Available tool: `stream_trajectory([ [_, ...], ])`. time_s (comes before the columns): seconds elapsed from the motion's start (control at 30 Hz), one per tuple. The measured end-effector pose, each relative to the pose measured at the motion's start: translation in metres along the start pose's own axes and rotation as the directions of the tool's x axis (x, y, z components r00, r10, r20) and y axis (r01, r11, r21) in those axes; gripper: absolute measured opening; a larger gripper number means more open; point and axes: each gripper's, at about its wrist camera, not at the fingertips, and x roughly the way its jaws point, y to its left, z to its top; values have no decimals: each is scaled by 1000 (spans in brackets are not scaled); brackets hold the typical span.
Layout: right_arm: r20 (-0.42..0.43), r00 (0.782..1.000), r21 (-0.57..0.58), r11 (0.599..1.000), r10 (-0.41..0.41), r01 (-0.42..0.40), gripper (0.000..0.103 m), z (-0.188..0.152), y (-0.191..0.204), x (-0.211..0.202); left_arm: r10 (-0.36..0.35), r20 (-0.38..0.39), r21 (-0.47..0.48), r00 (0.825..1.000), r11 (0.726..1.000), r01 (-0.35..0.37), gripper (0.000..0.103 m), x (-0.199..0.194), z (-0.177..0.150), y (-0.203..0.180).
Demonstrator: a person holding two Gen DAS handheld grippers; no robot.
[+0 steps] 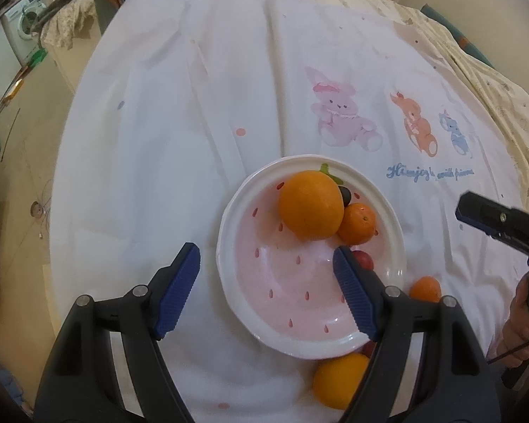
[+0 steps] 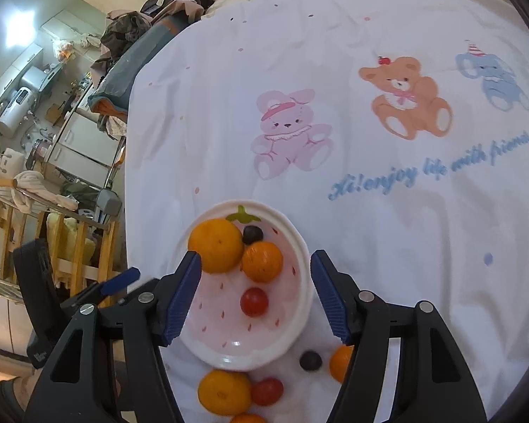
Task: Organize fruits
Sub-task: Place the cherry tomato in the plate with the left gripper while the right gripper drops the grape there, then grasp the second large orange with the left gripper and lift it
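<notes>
Jaws of both the left gripper (image 1: 266, 294) and the right gripper (image 2: 255, 296) stand wide open, empty, above the plate (image 2: 301, 246) on a bed sheet (image 2: 370, 211). Loose beside the plate: an orange (image 2: 224, 396), a cherry tomato (image 2: 267, 392), a grape (image 2: 310, 360). The tomato and grape look light, smooth and easily crushed; grip gently across the middle.

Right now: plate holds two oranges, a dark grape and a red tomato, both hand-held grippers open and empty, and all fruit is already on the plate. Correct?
Not all. The right wrist view shows fruit on the cloth beside the plate: an orange, a red tomato, a dark grape and more. The rest stands, both hand-held grippers open and empty.
</notes>
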Motion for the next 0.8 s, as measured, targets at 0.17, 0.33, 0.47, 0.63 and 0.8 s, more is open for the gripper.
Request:
stream_trajectory([
  [0.17,13,1000,36,999,-4,4,67,-21,-8,-18,-18,9,-20,1000,1000,19,75,-16,-7,2],
  [0.33,22,999,61,998,-33,31,67,-45,-17,-34,-2,11,2,1000,1000,2,75,-25,-25,-7],
  [0.47,30,998,84,995,-48,45,67,-64,-21,-46,-41,-39,7,998,999,41,75,-24,-46,-15],
  [0.63,33,998,119,992,-54,49,67,-83,-25,-54,-58,-83,18,995,998,59,75,-20,-73,-24],
  [0.8,32,997,172,983,-68,62,67,-94,-34,-57,-70,-149,67,986,994,80,75,-6,-95,-41],
])
